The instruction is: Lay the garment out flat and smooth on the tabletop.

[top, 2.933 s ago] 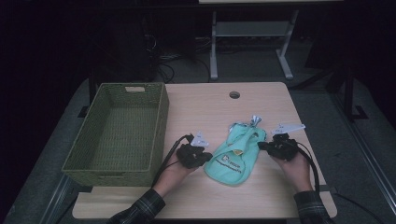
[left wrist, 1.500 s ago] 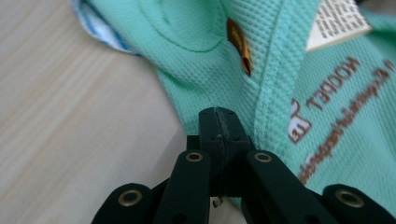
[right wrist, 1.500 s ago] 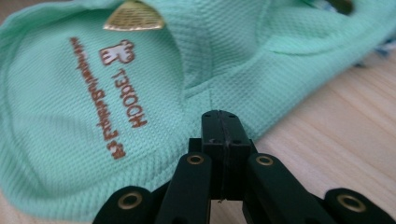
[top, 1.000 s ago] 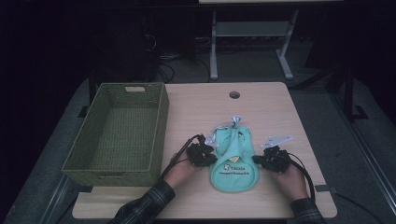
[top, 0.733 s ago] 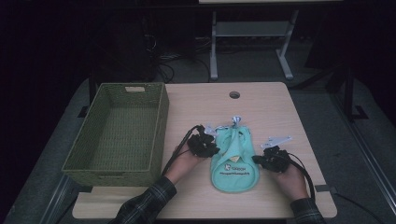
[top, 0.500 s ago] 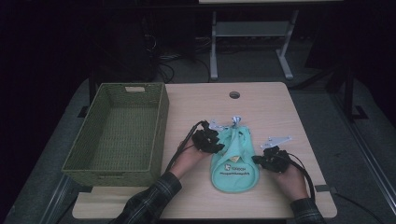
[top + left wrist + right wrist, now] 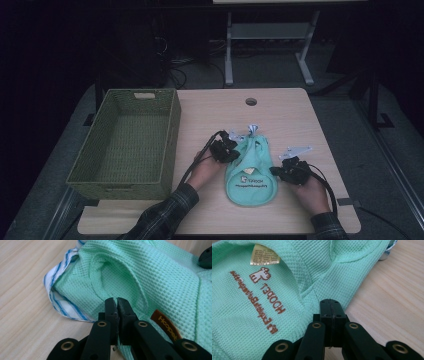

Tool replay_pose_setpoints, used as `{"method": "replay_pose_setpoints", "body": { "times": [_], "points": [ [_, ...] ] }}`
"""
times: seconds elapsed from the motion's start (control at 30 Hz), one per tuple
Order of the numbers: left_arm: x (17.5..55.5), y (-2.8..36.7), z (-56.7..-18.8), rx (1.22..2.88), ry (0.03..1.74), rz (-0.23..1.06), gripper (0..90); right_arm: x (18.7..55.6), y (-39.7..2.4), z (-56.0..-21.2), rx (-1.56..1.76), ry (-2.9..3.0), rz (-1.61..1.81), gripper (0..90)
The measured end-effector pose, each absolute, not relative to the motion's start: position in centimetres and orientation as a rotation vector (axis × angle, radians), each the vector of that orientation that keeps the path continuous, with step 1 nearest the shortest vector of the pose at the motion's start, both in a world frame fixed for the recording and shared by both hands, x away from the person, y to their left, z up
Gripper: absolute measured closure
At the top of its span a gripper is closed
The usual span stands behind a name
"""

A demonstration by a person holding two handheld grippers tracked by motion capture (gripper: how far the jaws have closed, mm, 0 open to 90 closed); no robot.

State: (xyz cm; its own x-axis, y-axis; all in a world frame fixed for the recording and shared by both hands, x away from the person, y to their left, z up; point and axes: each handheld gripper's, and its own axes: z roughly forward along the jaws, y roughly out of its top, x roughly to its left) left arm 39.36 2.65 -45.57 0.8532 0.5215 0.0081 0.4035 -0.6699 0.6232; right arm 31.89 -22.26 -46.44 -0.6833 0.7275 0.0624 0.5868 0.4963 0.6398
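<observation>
On the wooden table (image 7: 290, 115), the mint-green waffle-knit garment (image 7: 250, 172) hides both grippers' tips. Left gripper (image 7: 117, 305) has just closed, jaws together; whether either pinches cloth is unclear. Right gripper (image 7: 332, 307) is closed.

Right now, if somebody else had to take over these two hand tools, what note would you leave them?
Left gripper: fingers just closed, shut on the mint garment at its left edge.
Right gripper: shut on the garment's right edge.
Garment lies flat on the table, right of the green basket, which holds nothing.
Done: both edges pinched.
Left, probably: fold it, then put it in the basket.
</observation>
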Motion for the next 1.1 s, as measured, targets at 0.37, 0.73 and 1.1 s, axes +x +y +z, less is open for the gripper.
{"method": "replay_pose_setpoints", "body": {
  "times": [0.37,0.73,1.1],
  "points": [
    [40.4,5.3,-44.7,2.362,0.762,0.314,88.7,31.9,-22.2,-46.4,1.127,2.528,0.947,90.0],
    [40.0,5.8,-44.8,2.371,0.757,0.322,85.9,31.9,-22.3,-46.2,1.117,2.533,0.922,90.0],
    [35.2,5.3,-43.8,2.38,0.642,0.24,84.2,33.5,-21.7,-44.4,1.113,2.497,1.017,90.0]
  ]
}}
